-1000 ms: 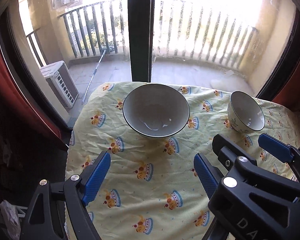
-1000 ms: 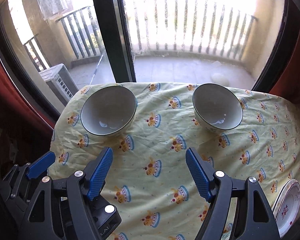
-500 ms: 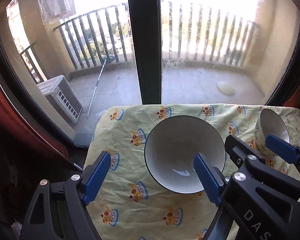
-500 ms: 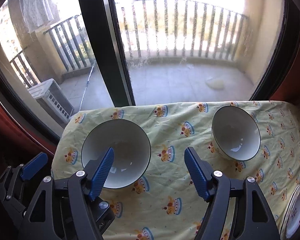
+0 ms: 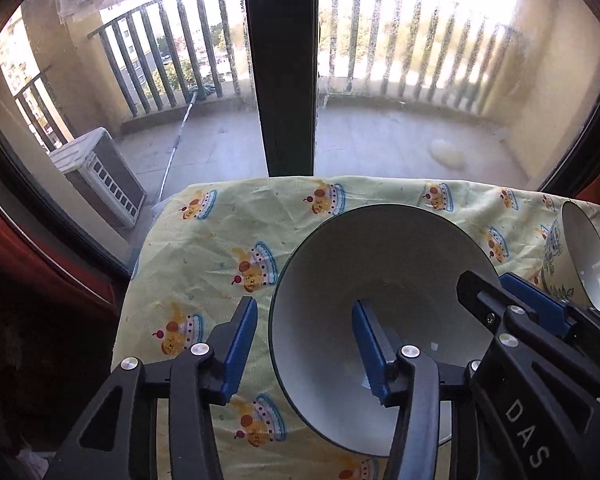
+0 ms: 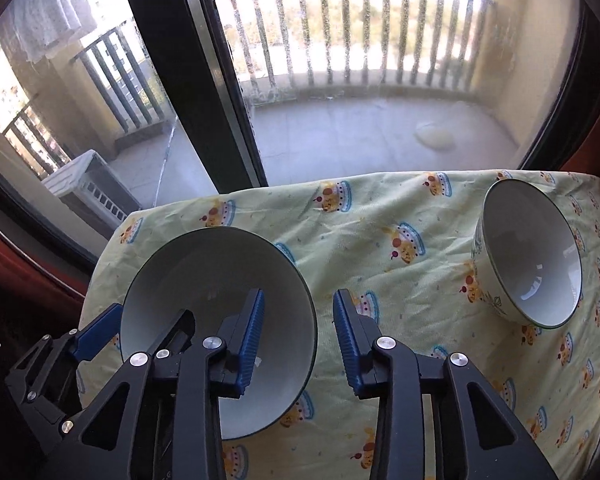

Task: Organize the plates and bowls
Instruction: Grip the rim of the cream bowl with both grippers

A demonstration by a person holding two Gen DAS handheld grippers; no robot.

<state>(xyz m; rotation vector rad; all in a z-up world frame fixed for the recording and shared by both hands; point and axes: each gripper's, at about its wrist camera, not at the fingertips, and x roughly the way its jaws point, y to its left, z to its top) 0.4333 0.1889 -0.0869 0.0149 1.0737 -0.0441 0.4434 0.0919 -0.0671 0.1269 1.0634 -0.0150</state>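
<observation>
1. Left wrist view: the left gripper (image 5: 304,336) straddles the left rim of the empty large white bowl (image 5: 364,256); its jaws have just been closing, gap remaining. The small bowl (image 5: 586,264) sits near the tablecloth's (image 5: 204,256) right edge.
2. Right wrist view: the right gripper (image 6: 298,332) straddles the large white bowl's (image 6: 204,272) right rim, jaws just closing, not visibly pressing. Open cloth separates it from the empty small bowl (image 6: 530,256).
</observation>
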